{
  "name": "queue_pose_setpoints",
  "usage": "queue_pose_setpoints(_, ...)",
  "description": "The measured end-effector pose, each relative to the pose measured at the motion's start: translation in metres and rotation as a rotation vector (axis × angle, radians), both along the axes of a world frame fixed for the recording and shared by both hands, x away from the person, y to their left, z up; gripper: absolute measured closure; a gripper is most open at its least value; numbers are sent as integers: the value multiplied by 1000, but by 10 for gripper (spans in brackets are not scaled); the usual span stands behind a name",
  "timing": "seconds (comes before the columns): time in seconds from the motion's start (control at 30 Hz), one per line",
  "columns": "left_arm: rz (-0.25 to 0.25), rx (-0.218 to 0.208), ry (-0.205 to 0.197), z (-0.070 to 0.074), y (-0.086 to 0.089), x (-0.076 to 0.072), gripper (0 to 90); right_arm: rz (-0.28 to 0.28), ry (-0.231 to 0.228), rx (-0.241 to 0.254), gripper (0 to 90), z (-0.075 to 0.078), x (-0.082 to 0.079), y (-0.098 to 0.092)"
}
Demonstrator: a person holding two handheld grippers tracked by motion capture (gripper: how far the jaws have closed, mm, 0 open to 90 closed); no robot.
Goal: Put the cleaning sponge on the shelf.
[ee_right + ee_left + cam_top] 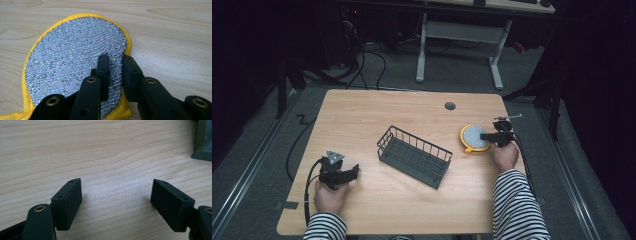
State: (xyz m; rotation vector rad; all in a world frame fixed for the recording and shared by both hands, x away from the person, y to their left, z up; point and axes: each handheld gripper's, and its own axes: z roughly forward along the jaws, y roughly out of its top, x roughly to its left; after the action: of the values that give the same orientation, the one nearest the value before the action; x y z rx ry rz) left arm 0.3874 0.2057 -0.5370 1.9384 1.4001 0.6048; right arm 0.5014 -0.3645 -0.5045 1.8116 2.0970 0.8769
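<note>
A round scrubbing pad (472, 136) with a glittering silver face and a yellow rim lies on the wooden table (362, 115) at the right. My right gripper (487, 136) is shut on the pad (72, 62), pinching a fold of its silver face near the edge between its two pads (103, 72). A dark wire basket (414, 156) sits in the middle of the table, empty. My left gripper (354, 171) rests low over bare wood at the front left, open, with nothing between its fingers (67, 202). A corner of the basket (203, 142) shows at the top right of the left gripper view.
A grey cable hole (450, 106) sits near the table's far edge. Beyond the table stands a white desk frame (459, 45) with cables on the floor. Bare wood lies between the basket and the left gripper.
</note>
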Motion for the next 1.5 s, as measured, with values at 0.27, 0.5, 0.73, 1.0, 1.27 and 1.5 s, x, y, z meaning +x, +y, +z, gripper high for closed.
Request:
queue_pose_setpoints(0.27, -2, -5, -2, 0, 0, 0, 272, 28, -51, 35, 796, 11, -9, 6)
queue_pose_setpoints(0.5, -11, -3, -2, 0, 0, 0, 281, 53, -94, 16, 795, 30, -21, 12)
queue_pose_setpoints(0.73, -16, -1, 0, 0, 0, -1, 277, 81, -148, -11, 794, 53, -34, 13)
queue_pose_setpoints(1.0, -25, -3, -2, 0, 0, -1, 281, 95, -196, -23, 793, 79, -50, 11)
queue_pose_setpoints(1.27, -25, -4, -2, 0, 0, -1, 281, 155, -251, -60, 793, 108, -63, 28)
queue_pose_setpoints(1.5, -26, -4, -2, 0, 0, -1, 281, 207, -289, -61, 793, 126, -69, 45)
